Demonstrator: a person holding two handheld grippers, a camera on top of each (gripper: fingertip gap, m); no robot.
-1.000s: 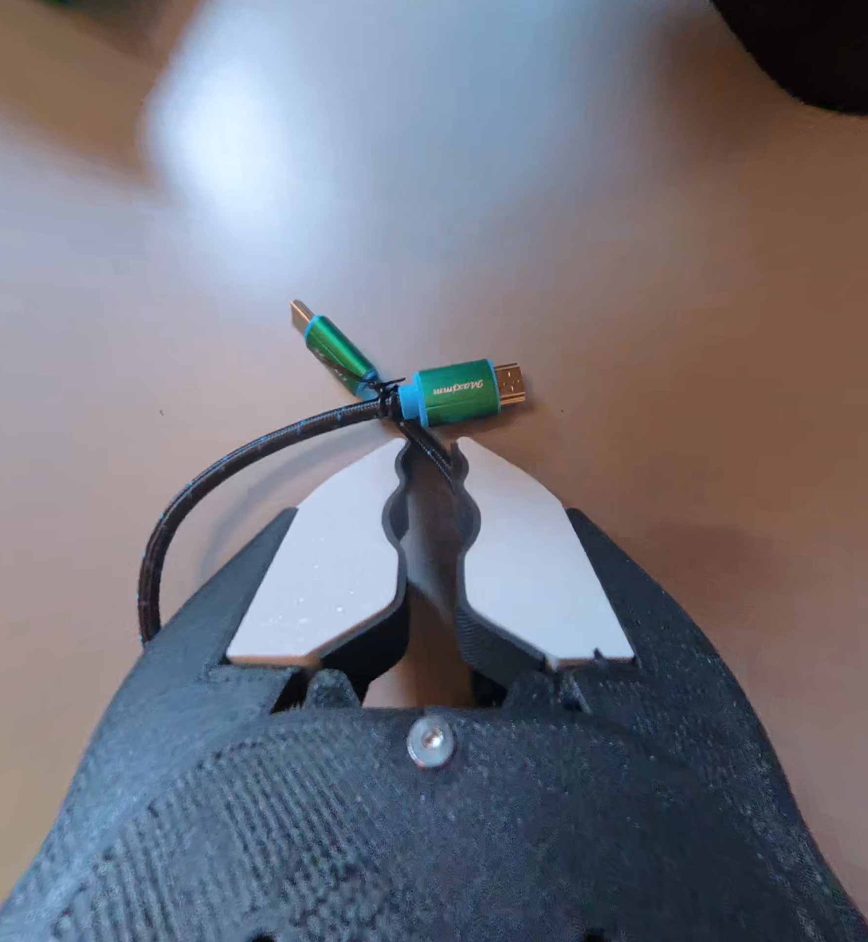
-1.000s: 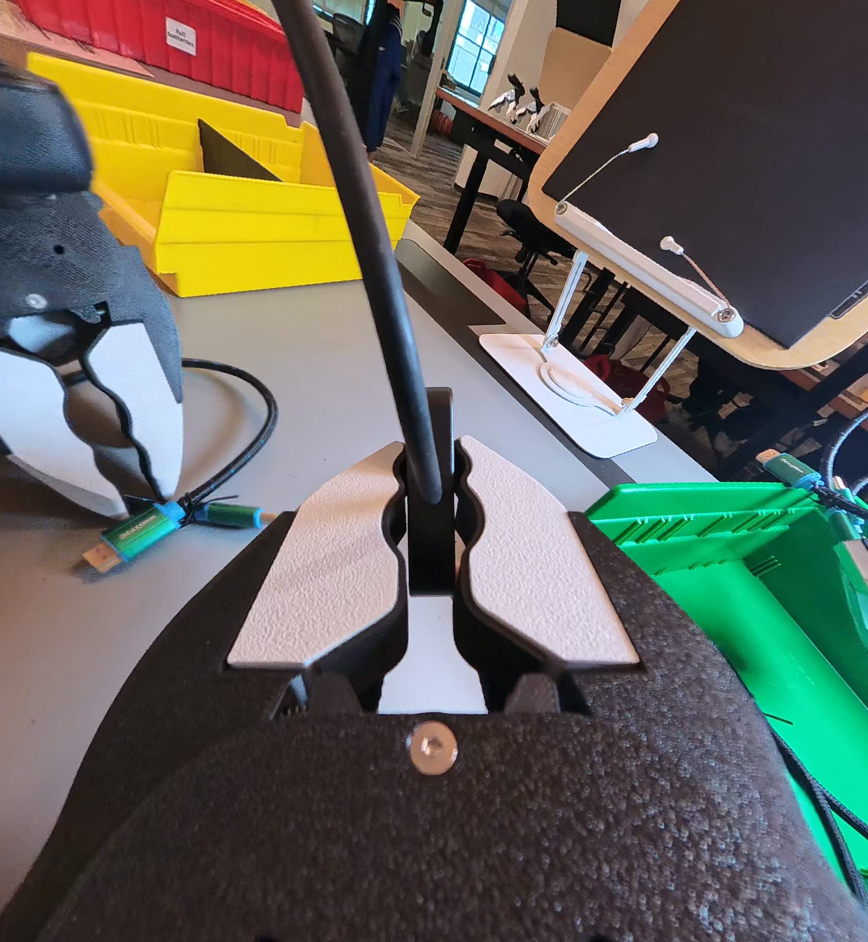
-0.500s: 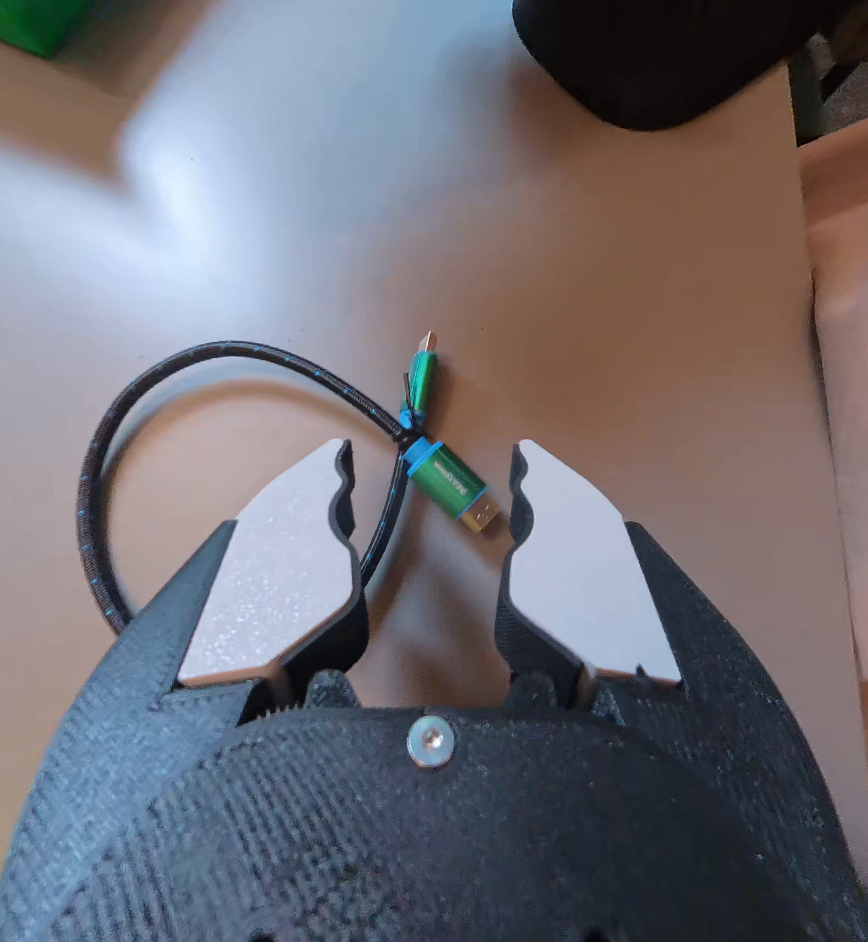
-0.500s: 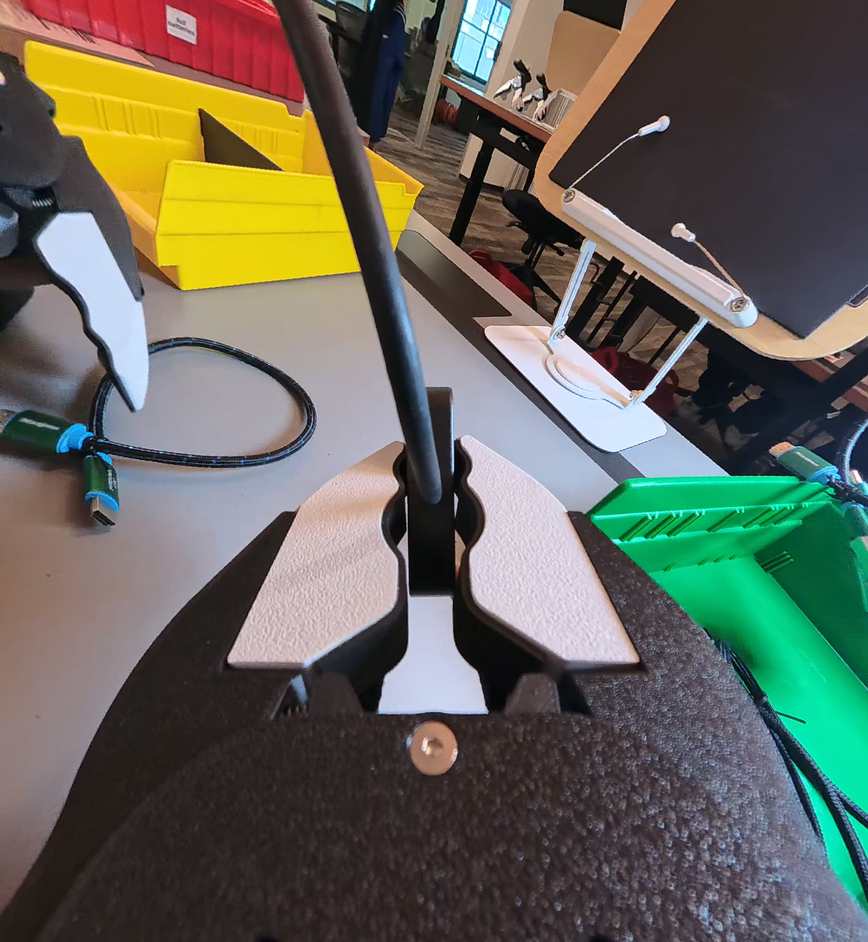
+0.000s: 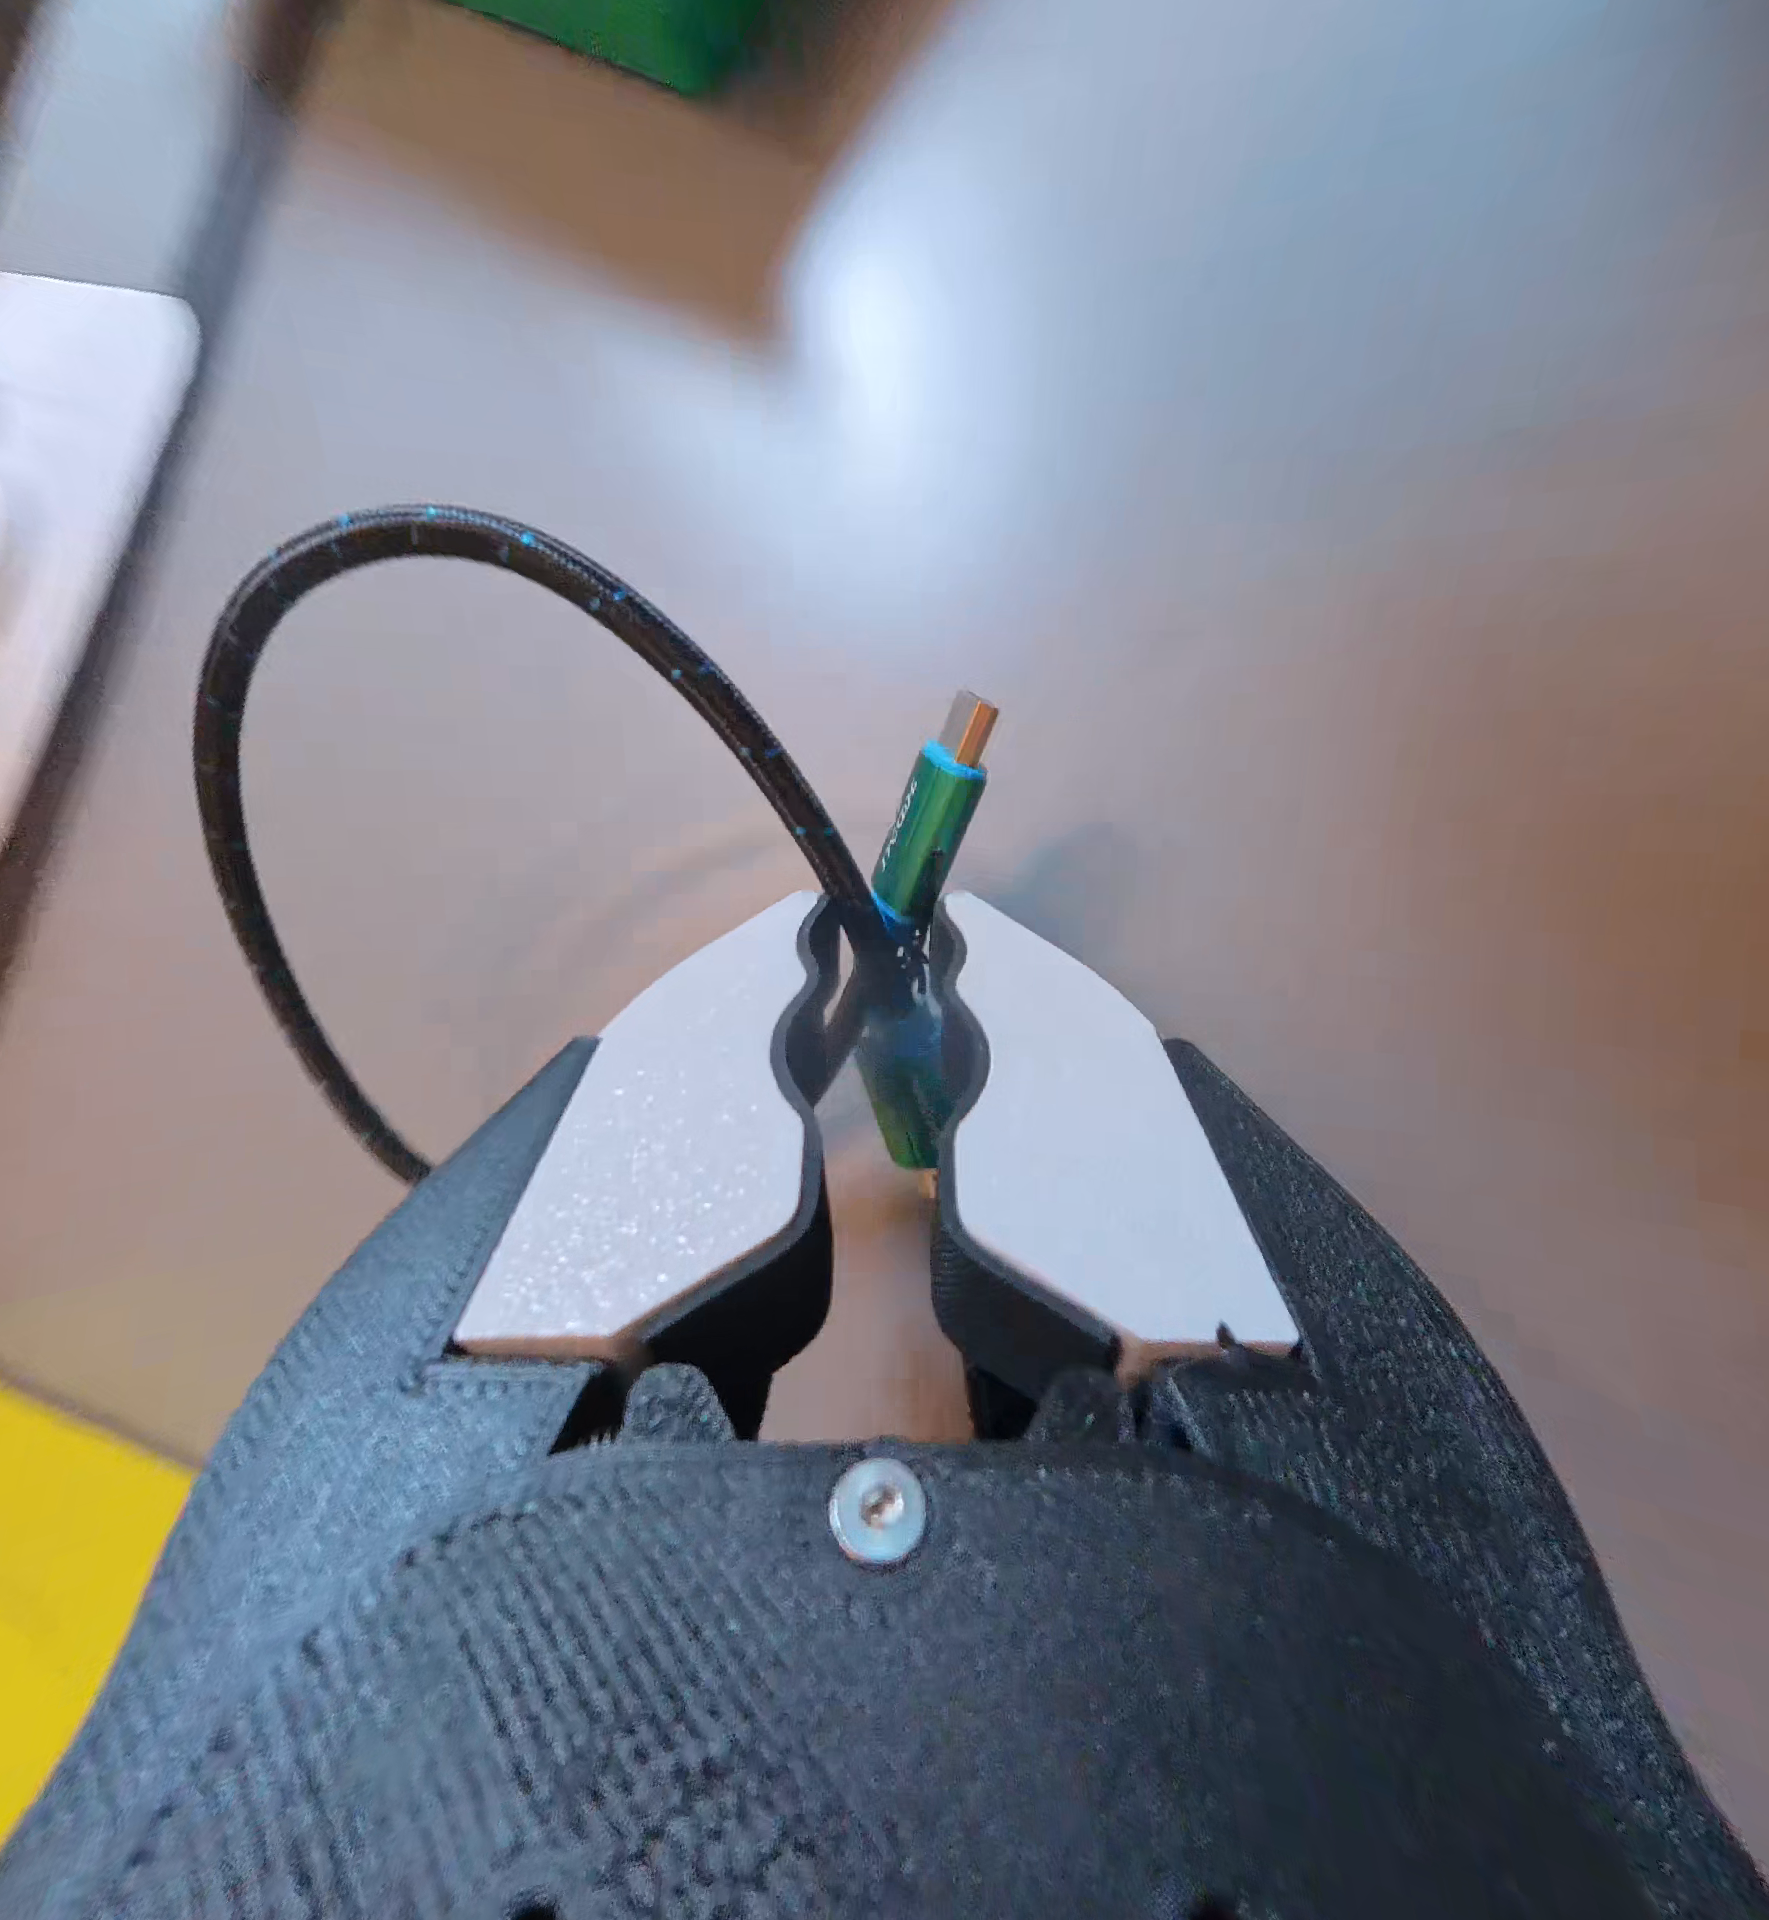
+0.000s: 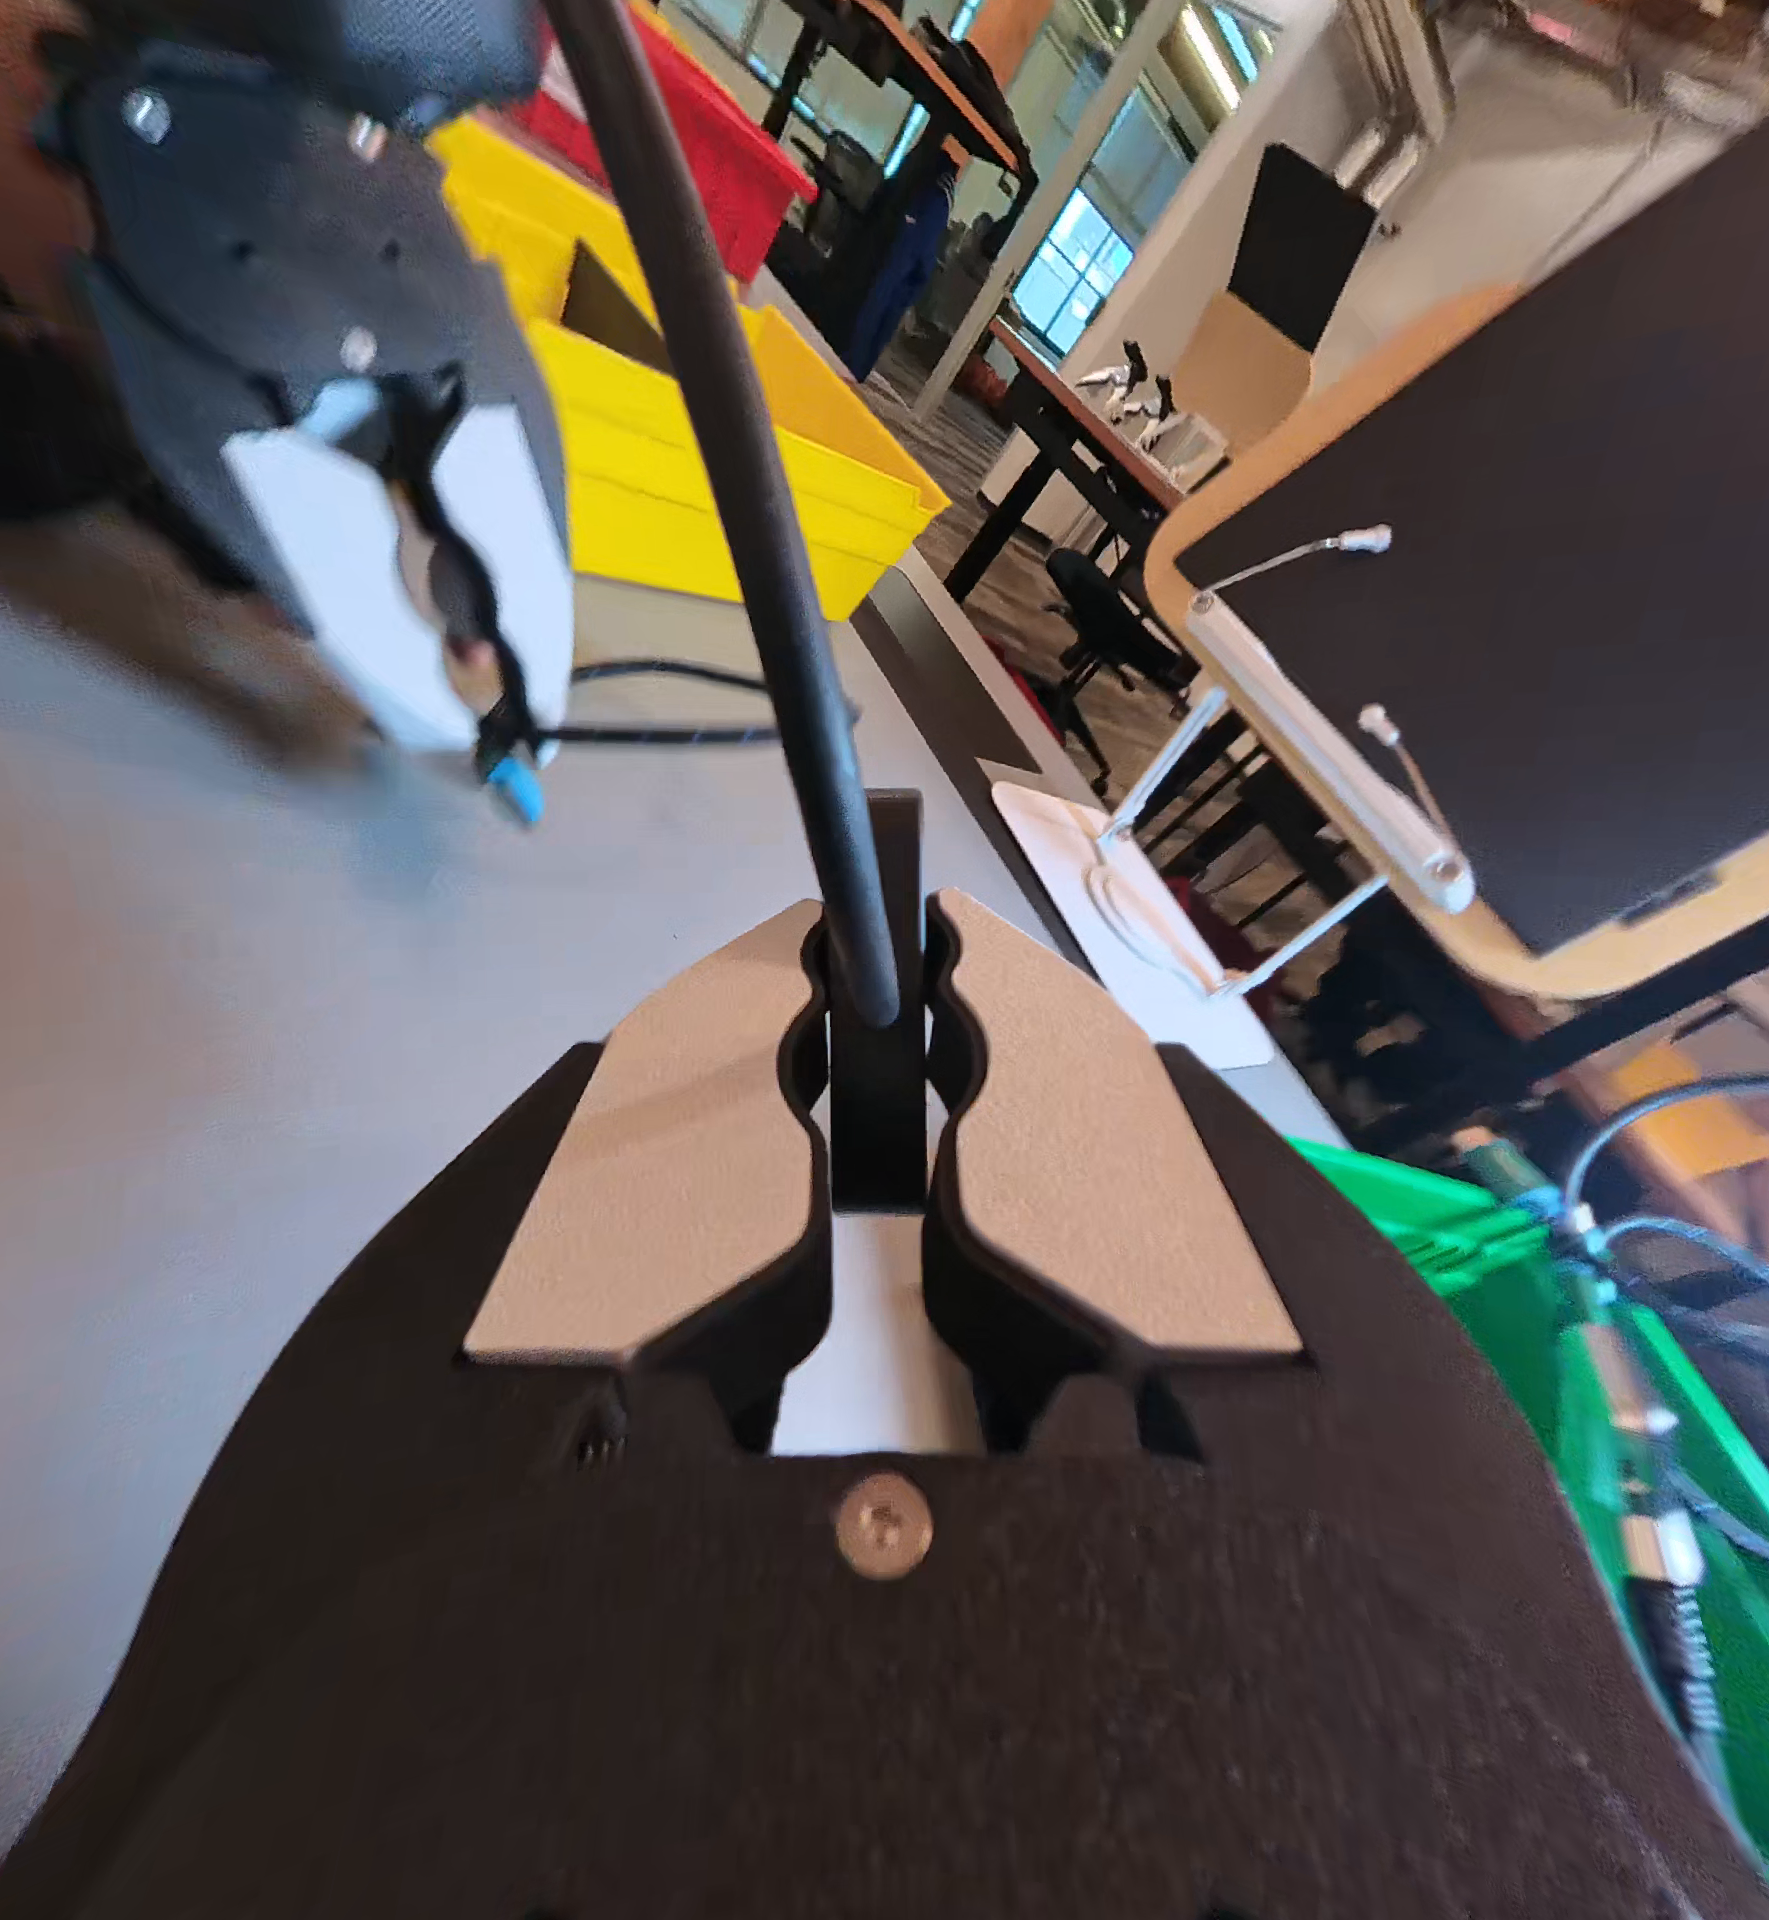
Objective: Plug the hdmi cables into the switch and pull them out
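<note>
My left gripper [image 5: 880, 920] is shut on a short braided black HDMI cable [image 5: 236, 748] at its two tied green plugs. One green plug [image 5: 937, 805] sticks out past the fingertips and the other [image 5: 906, 1091] sits between the fingers. The cable loops to the left, above the table. My right gripper [image 6: 875, 914] is shut on a flat black connector block [image 6: 875, 1101] with a thick black cable [image 6: 745, 478] rising from it. The left gripper [image 6: 490, 727] also shows in the right wrist view, above the table, with a blue plug collar [image 6: 514, 781] below its tips.
Yellow bins [image 6: 755, 488] and a red bin [image 6: 724, 145] stand at the table's far side. A green bin [image 6: 1462, 1236] with more cables is at the right. A white stand [image 6: 1119, 914] holds a dark board [image 6: 1586, 540] beyond the table edge.
My left gripper was open over the green plugs half a second ago; it has now shut on them and lifted the cable off the table. My right gripper stays shut on its black connector.
</note>
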